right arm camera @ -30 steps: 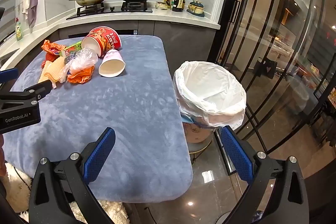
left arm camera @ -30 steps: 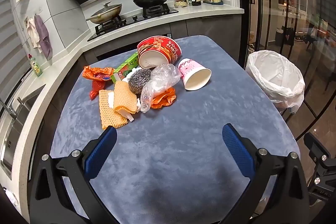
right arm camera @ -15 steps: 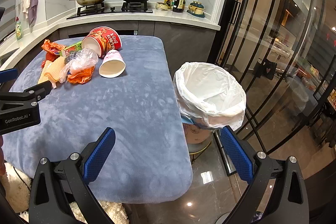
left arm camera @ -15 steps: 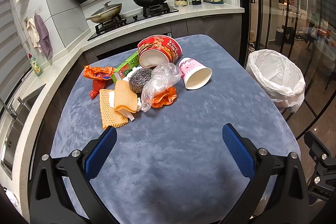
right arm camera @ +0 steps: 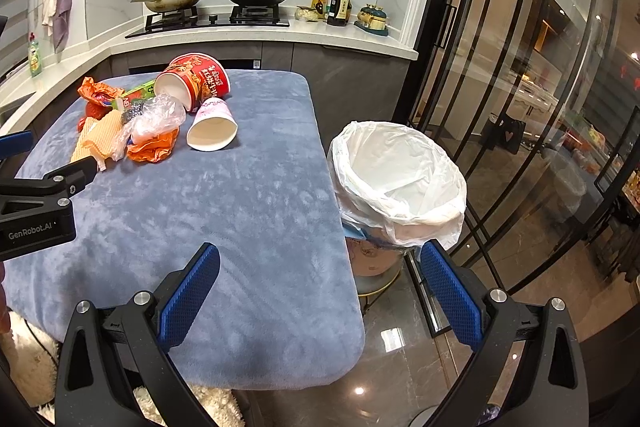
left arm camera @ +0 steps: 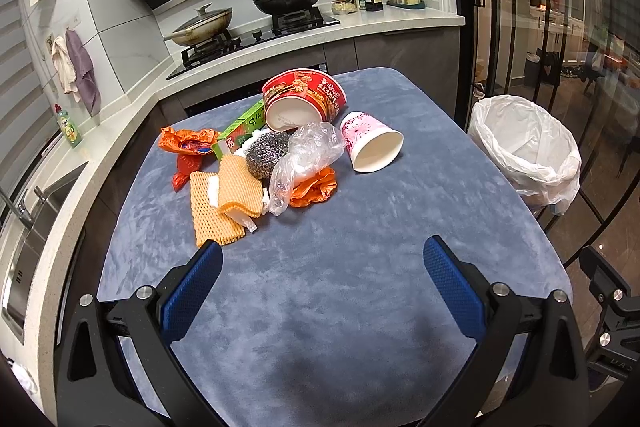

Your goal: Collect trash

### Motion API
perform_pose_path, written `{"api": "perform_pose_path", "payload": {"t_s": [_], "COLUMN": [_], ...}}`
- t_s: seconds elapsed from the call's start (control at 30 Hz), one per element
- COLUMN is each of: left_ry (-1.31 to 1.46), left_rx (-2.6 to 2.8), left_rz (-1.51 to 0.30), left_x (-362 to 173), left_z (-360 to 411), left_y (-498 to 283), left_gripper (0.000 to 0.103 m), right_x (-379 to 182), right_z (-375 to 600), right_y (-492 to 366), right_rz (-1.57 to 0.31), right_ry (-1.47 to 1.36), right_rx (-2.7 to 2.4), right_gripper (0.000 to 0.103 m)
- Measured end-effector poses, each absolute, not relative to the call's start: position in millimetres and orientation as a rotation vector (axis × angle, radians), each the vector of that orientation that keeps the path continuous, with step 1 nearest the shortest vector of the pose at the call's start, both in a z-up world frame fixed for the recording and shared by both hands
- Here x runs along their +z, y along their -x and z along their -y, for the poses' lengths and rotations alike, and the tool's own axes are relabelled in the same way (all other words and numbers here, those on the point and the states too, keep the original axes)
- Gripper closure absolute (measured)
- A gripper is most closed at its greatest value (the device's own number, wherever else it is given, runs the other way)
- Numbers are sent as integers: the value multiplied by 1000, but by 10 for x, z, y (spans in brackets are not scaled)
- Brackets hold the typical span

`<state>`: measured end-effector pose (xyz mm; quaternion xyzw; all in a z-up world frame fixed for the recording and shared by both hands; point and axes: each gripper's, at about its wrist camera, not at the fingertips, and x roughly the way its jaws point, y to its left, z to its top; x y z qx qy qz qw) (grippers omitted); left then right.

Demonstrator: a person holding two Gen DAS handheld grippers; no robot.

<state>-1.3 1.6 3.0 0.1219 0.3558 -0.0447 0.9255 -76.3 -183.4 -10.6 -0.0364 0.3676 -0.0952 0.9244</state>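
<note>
Pretty much at square one here. Nothing's in the bin yet as far as I can see, the white liner looks bare inside, and it sits just off the right edge of the worktop.

All the trash is heaped at the far side of the blue worktop: the red noodle bowl tipped on its side, the pink paper cup lying next to it with its mouth toward me, a clear plastic bag over an orange wrapper, a steel scourer, orange foam netting, a green box and another orange wrapper far left.

Left tongs are spread wide and holding nothing, well short of the pile. Right tongs are likewise spread and bare, hanging over the near right edge by the bin.

So the whole pile is left to do. I'd guess the pink cup goes first since it's lying clear.
</note>
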Motion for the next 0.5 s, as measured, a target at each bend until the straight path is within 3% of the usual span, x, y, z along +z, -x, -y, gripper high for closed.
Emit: {"api": "perform_pose_path", "payload": {"t_s": [0.5], "left_ry": [-251], "left_rx": [-92], "left_rz": [-731], "left_x": [31], "left_z": [-46], "left_y": [1], "left_gripper": [7], "right_x": [-95], "right_z": [1832], "right_y": [772], "right_rz": [-750], "right_ry": [77], "right_rx": [-199], "right_gripper": [7]}}
